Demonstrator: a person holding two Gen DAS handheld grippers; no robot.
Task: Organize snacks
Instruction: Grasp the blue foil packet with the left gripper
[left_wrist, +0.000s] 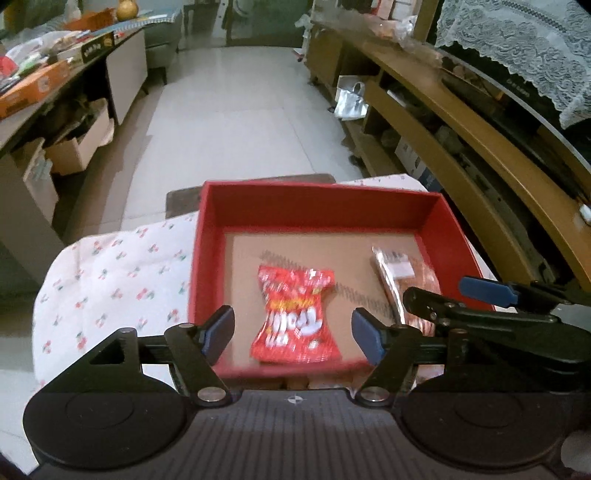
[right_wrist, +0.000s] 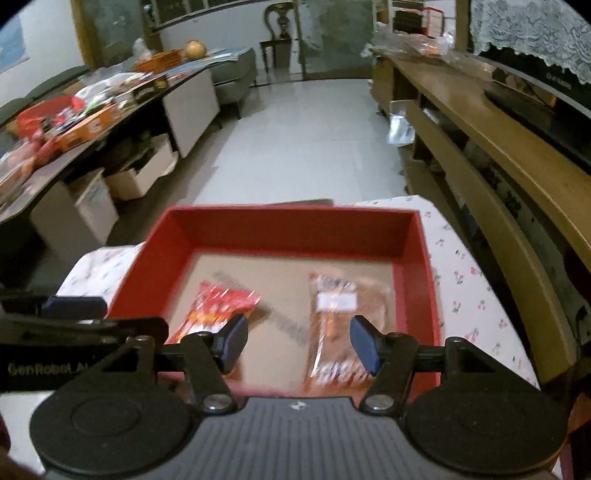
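A white cloth (left_wrist: 122, 266) printed with small red cherries is seen at the left, draped over a low surface. On it a rectangular red box (left_wrist: 317, 199) is set, its walls matte cardboard and its floor a plain brown liner. Inside, left of centre, a crinkled glossy red snack packet (left_wrist: 295, 314) is laid flat (pinched at the waist, white lettering blurred). To its right, near the right wall and apart from it, a long clear-film orange-brown snack pack (right_wrist: 340, 325) with a white label is laid flat.

The left gripper (left_wrist: 293, 330) is held above the box's near edge, blue-padded fingers spread apart, nothing between them. The right gripper (right_wrist: 295, 341) is likewise held over the near edge, fingers spread apart and empty. A curved wooden shelf unit (right_wrist: 498, 147) is noted at far right.
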